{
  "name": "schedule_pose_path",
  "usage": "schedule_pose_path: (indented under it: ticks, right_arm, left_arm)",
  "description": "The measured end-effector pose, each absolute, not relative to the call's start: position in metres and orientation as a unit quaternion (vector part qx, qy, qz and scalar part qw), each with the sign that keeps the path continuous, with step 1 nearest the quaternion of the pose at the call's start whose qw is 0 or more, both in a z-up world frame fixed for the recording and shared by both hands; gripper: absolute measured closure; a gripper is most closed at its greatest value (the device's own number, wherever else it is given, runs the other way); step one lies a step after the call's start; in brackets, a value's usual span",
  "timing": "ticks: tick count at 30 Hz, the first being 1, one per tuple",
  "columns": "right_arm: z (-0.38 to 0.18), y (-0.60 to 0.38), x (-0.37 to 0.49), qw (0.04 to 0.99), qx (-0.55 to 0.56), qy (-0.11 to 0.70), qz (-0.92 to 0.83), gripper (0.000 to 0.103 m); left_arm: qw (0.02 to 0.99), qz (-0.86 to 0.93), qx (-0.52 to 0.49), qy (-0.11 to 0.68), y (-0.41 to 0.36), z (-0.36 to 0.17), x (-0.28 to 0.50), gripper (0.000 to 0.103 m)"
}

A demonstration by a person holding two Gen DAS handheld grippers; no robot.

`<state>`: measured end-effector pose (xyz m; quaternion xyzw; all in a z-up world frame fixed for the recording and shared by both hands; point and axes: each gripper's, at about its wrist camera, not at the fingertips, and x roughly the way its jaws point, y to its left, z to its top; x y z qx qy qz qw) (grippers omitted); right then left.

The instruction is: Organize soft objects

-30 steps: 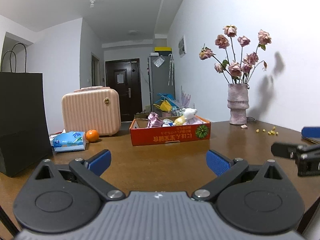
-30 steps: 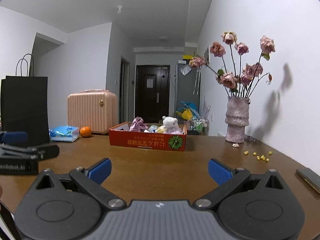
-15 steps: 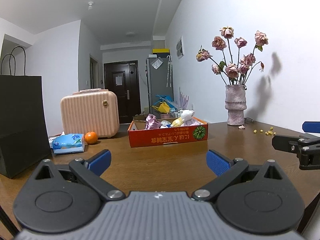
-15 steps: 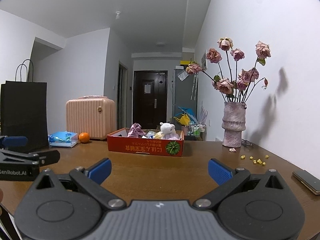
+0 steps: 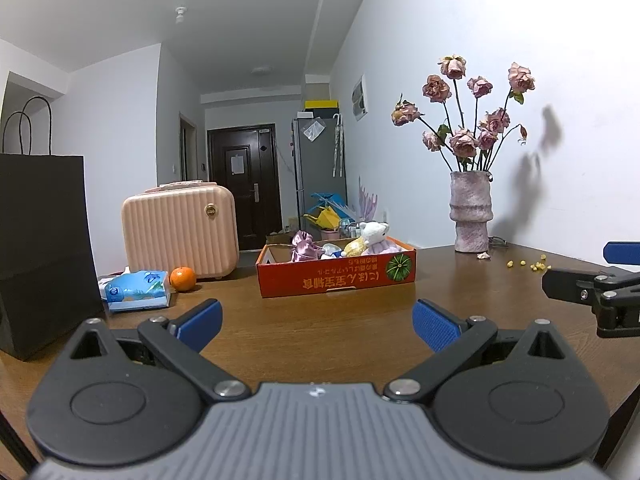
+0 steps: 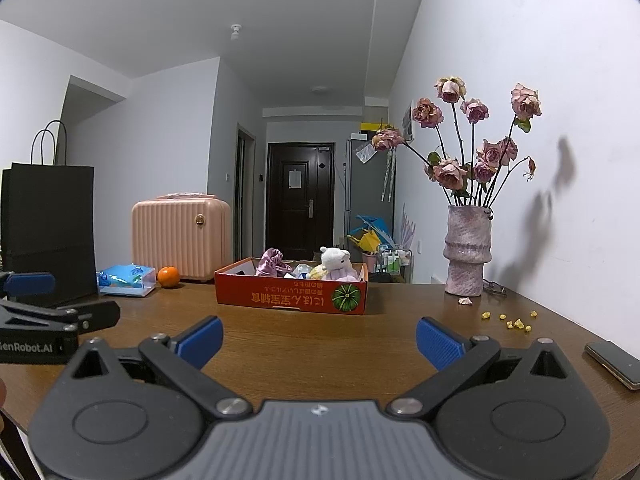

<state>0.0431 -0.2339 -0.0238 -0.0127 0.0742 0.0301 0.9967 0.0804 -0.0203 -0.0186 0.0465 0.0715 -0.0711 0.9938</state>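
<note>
Both claws, left claw [image 5: 316, 322] and right claw [image 6: 318, 338], are being held wide open & empty, low over the bench [image 6: 320, 340]. Soft toys [image 6: 338, 266] are sitting in the red box [image 6: 292, 298] straight ahead, well apart, long side facing; neither claw is judged clearly nearer.

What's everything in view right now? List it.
cardboard box: 1, red-orange, table centre
plush toy: 1, white, in box
satin pouch: 1, pink, in box, left of the toy
suitcase: 1, peach, behind box, left
orange: 1, beside suitcase
tissue pack: 1, blue, left of orange
paper bag: 1, black, far left
vase: 1, mauve, dried roses, right by wall
yellow bits: several, near vase
phone: 1, dark, right edge
table: 1, brown wood
left gripper: open, empty
right gripper: open, empty
</note>
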Motion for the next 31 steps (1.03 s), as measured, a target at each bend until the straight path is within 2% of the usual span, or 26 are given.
schedule_pose_path:
  ticks: [31]
  right_arm:
    - [-0.0224,-0.2333,0.0435,0.997,-0.013,0.073,0.031,0.000]
  left_arm:
    - [0.994,-0.074,0.048,0.067,-0.0215,-0.0175,0.0763,0.000]
